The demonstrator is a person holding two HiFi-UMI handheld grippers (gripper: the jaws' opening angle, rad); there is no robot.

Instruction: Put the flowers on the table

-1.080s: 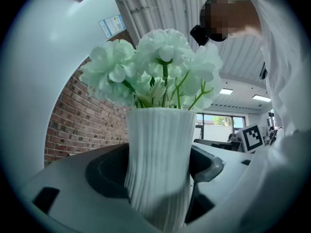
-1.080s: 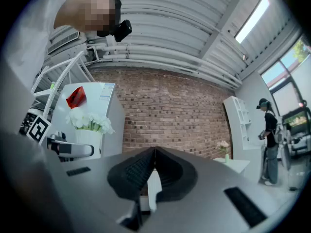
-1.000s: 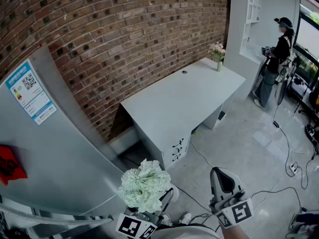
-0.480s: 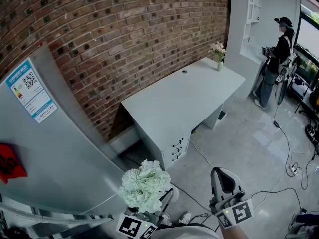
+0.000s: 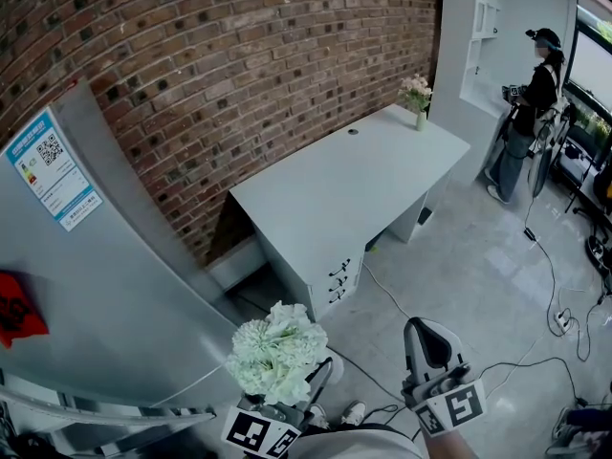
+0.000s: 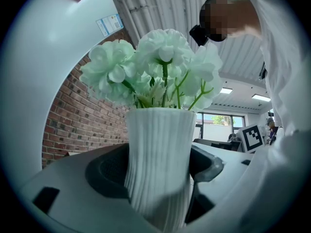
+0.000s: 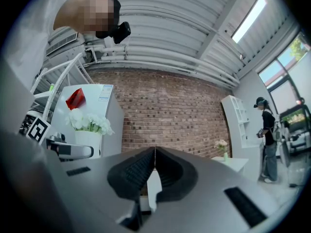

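Observation:
A ribbed white vase [image 6: 160, 164] holds pale green-white flowers [image 6: 155, 69], and my left gripper [image 6: 158, 171] is shut on the vase body. In the head view the flowers [image 5: 277, 352] rise above the left gripper [image 5: 282, 411] at the bottom middle. The right gripper [image 5: 432, 347] is beside it at the lower right, shut on nothing, its jaws touching in the right gripper view [image 7: 154, 158]. The grey table [image 5: 335, 194] stands against the brick wall, well ahead of both grippers. The vase [image 7: 87, 140] and flowers [image 7: 88, 120] also show at the left of the right gripper view.
A small vase of pink flowers [image 5: 417, 96] stands at the table's far end. A grey refrigerator [image 5: 86, 295] fills the left. The table has drawers [image 5: 337, 283] at its near end. A person [image 5: 531, 113] stands far right; cables [image 5: 559, 323] trail over the tiled floor.
The view has shifted slightly; the table and refrigerator sit a little lower-left in the frame. Both grippers keep their places and the vase stays held.

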